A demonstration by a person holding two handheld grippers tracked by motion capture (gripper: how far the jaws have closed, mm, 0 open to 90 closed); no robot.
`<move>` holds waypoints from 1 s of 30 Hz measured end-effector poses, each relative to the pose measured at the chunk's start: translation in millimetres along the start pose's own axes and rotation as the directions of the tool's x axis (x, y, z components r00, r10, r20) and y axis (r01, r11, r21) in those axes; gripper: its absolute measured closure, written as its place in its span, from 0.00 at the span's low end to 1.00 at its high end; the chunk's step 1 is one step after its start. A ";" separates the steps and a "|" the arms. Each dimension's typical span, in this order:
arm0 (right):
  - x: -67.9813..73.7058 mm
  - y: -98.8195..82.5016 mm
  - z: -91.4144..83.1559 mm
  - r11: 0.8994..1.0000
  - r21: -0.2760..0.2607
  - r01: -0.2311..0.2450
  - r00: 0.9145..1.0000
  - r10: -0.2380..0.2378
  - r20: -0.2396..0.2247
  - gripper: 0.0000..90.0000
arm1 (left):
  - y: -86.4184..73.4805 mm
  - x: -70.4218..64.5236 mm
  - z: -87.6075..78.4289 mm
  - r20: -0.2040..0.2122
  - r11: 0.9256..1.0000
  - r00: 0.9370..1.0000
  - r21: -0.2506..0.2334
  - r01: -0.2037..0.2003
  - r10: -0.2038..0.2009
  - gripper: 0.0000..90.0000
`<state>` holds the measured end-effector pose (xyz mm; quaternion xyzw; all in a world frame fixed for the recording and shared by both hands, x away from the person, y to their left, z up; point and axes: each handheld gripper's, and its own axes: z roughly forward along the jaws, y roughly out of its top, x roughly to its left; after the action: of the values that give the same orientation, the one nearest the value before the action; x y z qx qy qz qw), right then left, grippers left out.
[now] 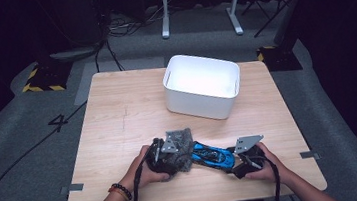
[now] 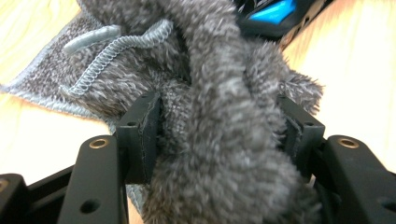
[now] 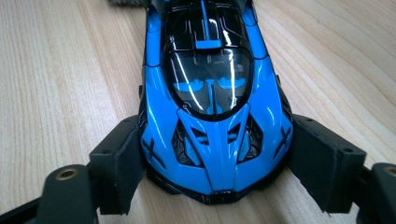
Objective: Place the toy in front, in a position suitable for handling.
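Clearly the blue toy car (image 3: 212, 107) sits near the front edge of the table (image 1: 118, 117), well short of the white bin (image 1: 201, 85). The right gripper (image 3: 215, 163) clamps its nose; the left gripper (image 2: 219, 130) pinches a grey cloth (image 2: 219, 84) bunched at the car's far end. Wiping well likely means steadying the car while dragging cloth along it.

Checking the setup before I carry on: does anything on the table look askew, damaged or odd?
Nothing looks damaged or spilled. The fluffy grey cloth is bunched up between the left gripper pads rather than lying flat. The glossy blue toy car sits upright on the wooden table, its nose between the right gripper pads.
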<state>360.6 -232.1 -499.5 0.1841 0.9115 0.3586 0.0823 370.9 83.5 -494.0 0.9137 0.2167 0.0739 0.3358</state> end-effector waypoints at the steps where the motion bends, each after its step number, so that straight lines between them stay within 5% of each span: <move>1: 0.2 0.2 0.2 1.000 0.000 -0.001 1.000 0.001 0.002 0.27 | 3.4 -0.1 2.8 0.000 1.000 1.000 0.001 -0.006 0.006 0.46; 12: -5.1 5.5 5.0 0.998 -0.007 -0.058 0.997 0.058 0.055 0.28 | 30.7 15.8 24.2 -0.046 1.000 0.999 0.005 0.021 -0.021 0.48; 15: -8.4 7.6 6.4 0.997 -0.003 -0.083 0.994 0.083 0.076 0.29 | 32.8 18.6 24.9 -0.046 1.000 0.999 0.001 0.014 -0.014 0.56; 18: -8.9 9.3 7.2 0.995 0.004 -0.100 0.991 0.100 0.093 0.29 | 29.3 17.0 20.0 -0.022 1.000 1.000 0.010 -0.016 0.016 0.69; 21: -9.2 10.0 7.1 0.994 0.009 -0.105 0.990 0.104 0.095 0.29 | 23.4 13.7 12.9 0.045 0.998 0.998 0.019 -0.051 0.051 0.72; 26: -9.3 11.1 8.2 0.993 0.009 -0.114 0.988 0.113 0.109 0.29 | 11.7 -4.8 2.6 0.165 0.992 0.979 0.020 -0.124 0.119 0.72; 30: -9.4 14.7 11.1 0.991 0.010 -0.134 0.983 0.132 0.124 0.29 | 6.1 -15.2 -3.1 0.143 0.993 0.983 0.032 -0.117 0.111 0.70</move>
<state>376.5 -219.0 -497.4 0.2670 0.8935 0.3429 0.1126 358.5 74.4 -487.5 0.9341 0.1411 0.0239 0.3269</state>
